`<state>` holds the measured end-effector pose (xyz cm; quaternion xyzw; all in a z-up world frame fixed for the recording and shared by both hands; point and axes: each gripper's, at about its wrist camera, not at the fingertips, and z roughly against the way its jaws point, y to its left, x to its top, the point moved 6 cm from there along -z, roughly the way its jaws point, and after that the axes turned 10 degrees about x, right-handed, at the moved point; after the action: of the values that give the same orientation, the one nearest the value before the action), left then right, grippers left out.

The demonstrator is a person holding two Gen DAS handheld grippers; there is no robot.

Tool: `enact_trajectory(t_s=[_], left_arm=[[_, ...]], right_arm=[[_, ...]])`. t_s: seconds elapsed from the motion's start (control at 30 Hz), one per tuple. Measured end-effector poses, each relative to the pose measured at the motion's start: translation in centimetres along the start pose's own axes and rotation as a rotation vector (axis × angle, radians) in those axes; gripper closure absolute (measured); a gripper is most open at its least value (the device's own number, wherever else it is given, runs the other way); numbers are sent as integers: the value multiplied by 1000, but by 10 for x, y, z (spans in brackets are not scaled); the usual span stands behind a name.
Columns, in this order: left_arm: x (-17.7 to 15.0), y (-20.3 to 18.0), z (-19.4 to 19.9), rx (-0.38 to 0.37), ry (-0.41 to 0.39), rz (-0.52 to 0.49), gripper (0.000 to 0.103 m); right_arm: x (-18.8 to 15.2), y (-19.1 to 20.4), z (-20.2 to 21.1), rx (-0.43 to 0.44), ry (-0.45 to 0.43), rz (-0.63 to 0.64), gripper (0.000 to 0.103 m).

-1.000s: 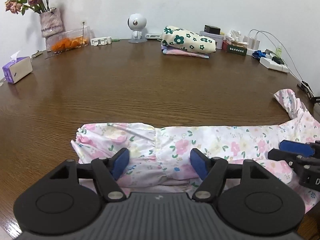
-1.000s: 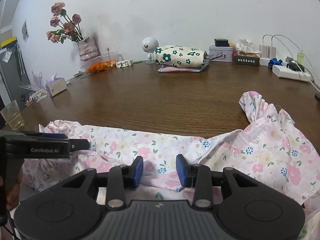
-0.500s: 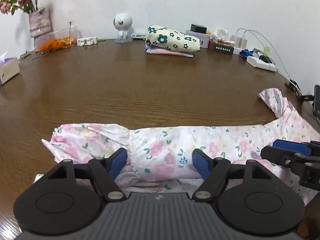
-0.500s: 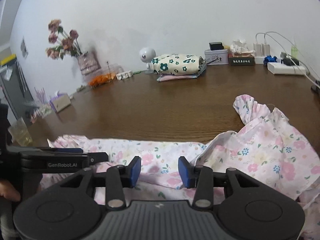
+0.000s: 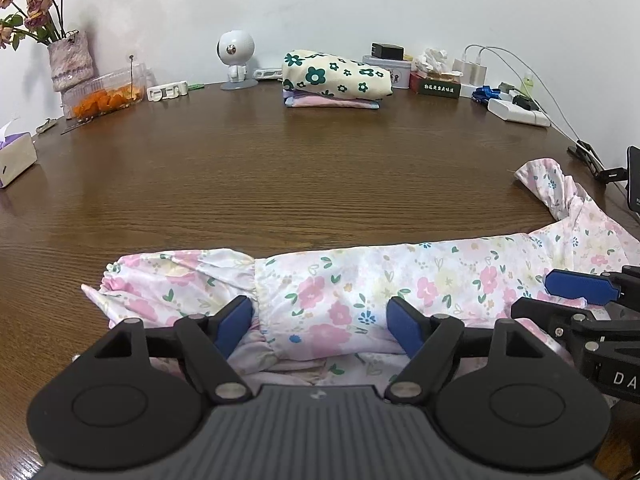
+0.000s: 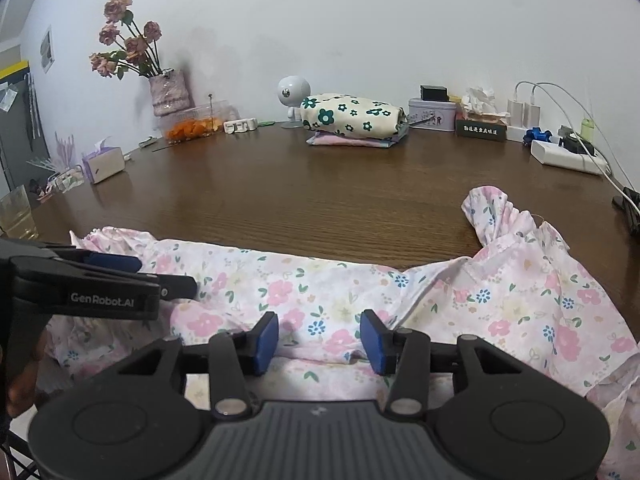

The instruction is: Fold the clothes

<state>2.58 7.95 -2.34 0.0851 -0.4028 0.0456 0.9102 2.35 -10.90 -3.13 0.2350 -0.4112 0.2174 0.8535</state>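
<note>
- The wooden table [image 5: 304, 184] fills both views, and its far edge carries the same clutter as a second ago; nothing there has moved.
- The floral garment [image 5: 360, 292] lies along the near edge of the table in a long folded band, its gathered cuff end [image 5: 168, 276] to my left and a ruffled part [image 6: 496, 216] raised at the right. Compared with a second ago, the band in front of my left hand looks flatter and smoother, and the cloth no longer bunches up between my pads.
- My left gripper [image 5: 320, 324] sits low over the garment near the cuff end. Its jaws are opening: they stand wider apart than a second ago, with the fabric lying between the blue pads [image 5: 234, 326] but not pressed by them.
- My right gripper [image 6: 318, 338] hovers over the middle of the garment, just left of the place where the cloth rises toward the ruffle. Its jaws are opening too; the gap was narrow a second ago and is clearly broader now, and the cloth runs loose between and under the pads without being pinched.
- The folded stack of clothes [image 5: 336, 80], a cream piece with green flowers on top of a pink one, rests at the far side of the table, unchanged.
- The tissue box [image 6: 104, 162], the vase of dried roses [image 6: 168, 92] and the white power strip [image 6: 564, 158] stay where they were.
</note>
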Motion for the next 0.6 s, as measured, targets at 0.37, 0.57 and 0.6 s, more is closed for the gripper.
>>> enact_trajectory(t_s=[0.37, 0.57, 0.6], left_arm=[[-1, 4, 1, -8, -1, -3, 24], [-2, 9, 1, 0, -8, 4, 24], [-2, 10, 1, 3, -8, 3, 24]], right_arm=[[0, -1, 3, 0, -1, -13, 56], [-3, -7, 26, -13, -43, -38, 57], [-6, -8, 28, -26, -32, -34, 57]])
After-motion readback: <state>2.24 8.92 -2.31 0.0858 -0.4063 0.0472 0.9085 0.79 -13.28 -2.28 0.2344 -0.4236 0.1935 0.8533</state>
